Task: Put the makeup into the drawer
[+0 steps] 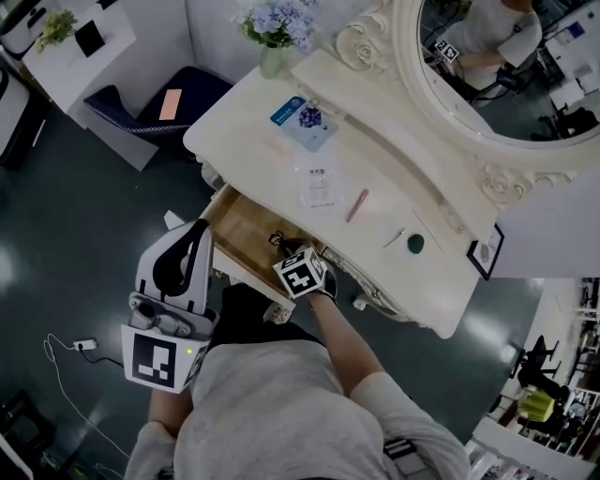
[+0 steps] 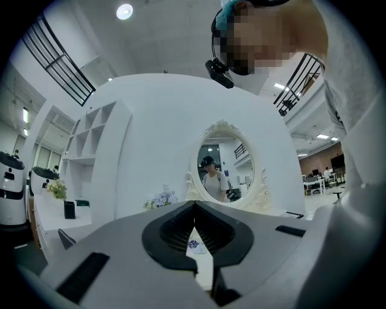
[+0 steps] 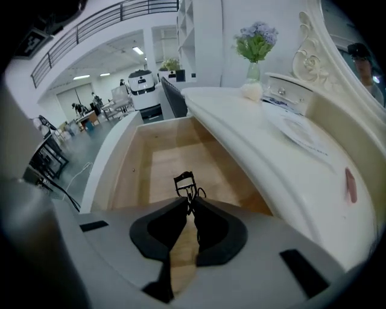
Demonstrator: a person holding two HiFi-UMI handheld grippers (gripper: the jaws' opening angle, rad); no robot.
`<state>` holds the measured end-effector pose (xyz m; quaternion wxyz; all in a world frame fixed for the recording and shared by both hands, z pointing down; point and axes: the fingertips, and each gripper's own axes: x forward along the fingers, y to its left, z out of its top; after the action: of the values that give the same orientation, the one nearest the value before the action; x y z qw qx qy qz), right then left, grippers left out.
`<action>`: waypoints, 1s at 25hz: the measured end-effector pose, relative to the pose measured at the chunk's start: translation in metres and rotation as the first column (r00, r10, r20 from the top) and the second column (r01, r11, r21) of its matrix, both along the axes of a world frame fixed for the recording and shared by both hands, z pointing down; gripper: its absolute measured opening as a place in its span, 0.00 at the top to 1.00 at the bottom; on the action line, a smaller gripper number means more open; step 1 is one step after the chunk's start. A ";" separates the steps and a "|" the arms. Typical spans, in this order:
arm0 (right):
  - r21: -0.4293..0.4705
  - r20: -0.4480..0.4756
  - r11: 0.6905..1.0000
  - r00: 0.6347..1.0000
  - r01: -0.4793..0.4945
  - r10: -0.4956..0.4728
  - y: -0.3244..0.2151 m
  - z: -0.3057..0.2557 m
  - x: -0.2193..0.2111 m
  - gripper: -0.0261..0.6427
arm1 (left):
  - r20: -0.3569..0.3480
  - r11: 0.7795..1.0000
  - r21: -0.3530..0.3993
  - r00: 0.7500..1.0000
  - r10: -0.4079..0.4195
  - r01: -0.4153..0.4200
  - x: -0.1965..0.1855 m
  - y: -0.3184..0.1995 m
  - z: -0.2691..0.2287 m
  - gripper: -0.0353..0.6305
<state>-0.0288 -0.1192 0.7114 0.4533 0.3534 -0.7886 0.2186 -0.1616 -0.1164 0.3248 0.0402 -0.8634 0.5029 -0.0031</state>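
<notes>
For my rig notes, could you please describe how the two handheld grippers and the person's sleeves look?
The left gripper and right gripper have pale grey shells with black jaw pads. Each carries a white cube with black square markers: left, right. The person wears a grey short-sleeved top.

An oval mirror (image 1: 469, 94) in an ornate cream frame stands at the back of the dressing table (image 1: 234, 122). At the table's left corner sits a pale vase of lilac flowers (image 1: 274, 37). A small dark-framed picture (image 1: 486, 251) leans at the opposite end. Beside the table is a navy chair (image 1: 202, 89) with a pink pad (image 1: 171, 103) on its seat. A white side table (image 1: 66, 66) carries a potted plant (image 1: 56, 28). A power strip (image 1: 84, 345) with its cable lies on the dark glossy floor (image 1: 94, 216). White open shelving (image 2: 90, 136) stands against the wall.
</notes>
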 end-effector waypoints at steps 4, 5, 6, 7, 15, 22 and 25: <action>-0.012 -0.098 1.000 0.995 0.009 -0.010 -0.002 0.010 0.002 0.89 | -0.004 1.000 -0.004 1.000 -0.015 0.015 -0.004 -0.002 0.002 0.93; -0.016 -0.123 1.000 0.992 0.014 -0.015 -0.002 0.013 0.003 0.89 | 0.001 1.000 -0.007 1.000 -0.013 0.013 -0.004 -0.002 0.004 0.93; -0.021 -0.147 1.000 0.989 0.019 -0.022 -0.002 0.015 0.003 0.89 | 0.010 1.000 -0.012 1.000 -0.007 0.007 -0.004 -0.002 0.006 0.93; -0.027 -0.171 0.999 0.985 0.027 -0.031 -0.002 0.017 0.004 0.89 | 0.015 1.000 -0.016 1.000 -0.004 0.004 -0.004 -0.002 0.008 0.93; -0.110 -0.277 0.988 0.951 0.110 -0.136 0.008 0.029 -0.002 0.88 | 0.012 1.000 -0.022 1.000 0.001 -0.001 -0.003 -0.006 0.010 0.93; -0.177 -0.280 0.976 0.944 0.127 -0.174 0.014 0.040 -0.012 0.87 | 0.019 1.000 -0.027 1.000 0.003 -0.003 -0.001 -0.008 0.011 0.93; -0.181 -0.285 0.974 0.941 0.134 -0.183 0.015 0.041 -0.012 0.86 | 0.025 0.999 -0.034 1.000 0.003 -0.002 -0.003 -0.009 0.012 0.93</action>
<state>-0.0411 -0.1042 0.7521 0.6104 0.2805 -0.7167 0.1872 -0.1647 -0.1250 0.3368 0.0318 -0.8644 0.5013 -0.0225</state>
